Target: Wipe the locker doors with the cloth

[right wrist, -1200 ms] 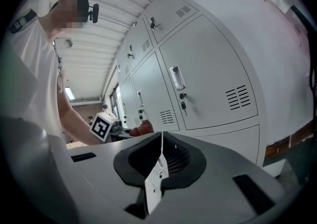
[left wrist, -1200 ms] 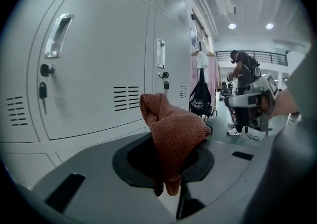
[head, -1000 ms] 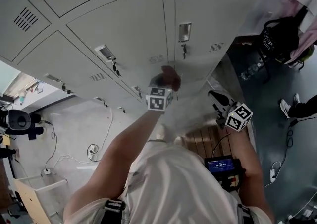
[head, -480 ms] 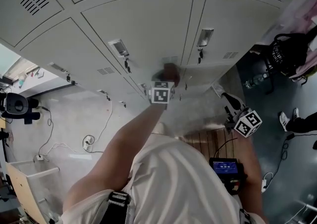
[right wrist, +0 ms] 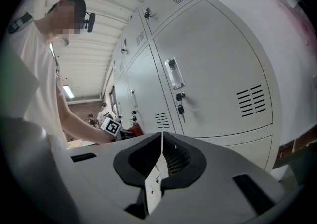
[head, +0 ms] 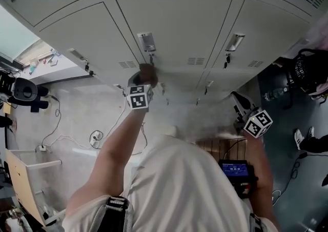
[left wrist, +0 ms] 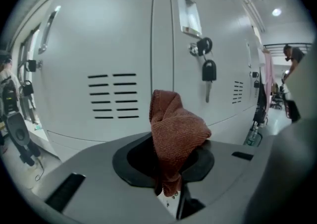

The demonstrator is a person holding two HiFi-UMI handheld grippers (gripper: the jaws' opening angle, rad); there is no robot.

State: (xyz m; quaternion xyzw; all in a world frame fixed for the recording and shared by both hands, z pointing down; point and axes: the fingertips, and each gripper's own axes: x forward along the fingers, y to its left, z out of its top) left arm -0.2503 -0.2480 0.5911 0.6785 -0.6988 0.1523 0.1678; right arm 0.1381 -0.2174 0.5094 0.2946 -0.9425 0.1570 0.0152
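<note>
A rust-red cloth [left wrist: 173,136] is bunched between the jaws of my left gripper [left wrist: 171,168], which is shut on it. In the head view the left gripper [head: 139,86] holds the cloth [head: 147,74] against a grey locker door [head: 174,25], just below that door's latch [head: 146,41]. A key hangs from a lock [left wrist: 208,72] to the right of the cloth. My right gripper [head: 245,113] hangs lower at the right, away from the doors, shut with nothing in it [right wrist: 161,161]. The right gripper view shows another locker door [right wrist: 213,79].
A vent slot panel [left wrist: 113,95] lies left of the cloth. On the floor at left are cables [head: 95,151] and a camera stand [head: 23,92]. A black bag [head: 310,74] hangs at right. A small screen [head: 234,168] sits at my waist.
My left gripper has carried the cloth leftward across the locker doors, from the seam near the right latch to just under the middle door's latch. The right gripper stayed low.
</note>
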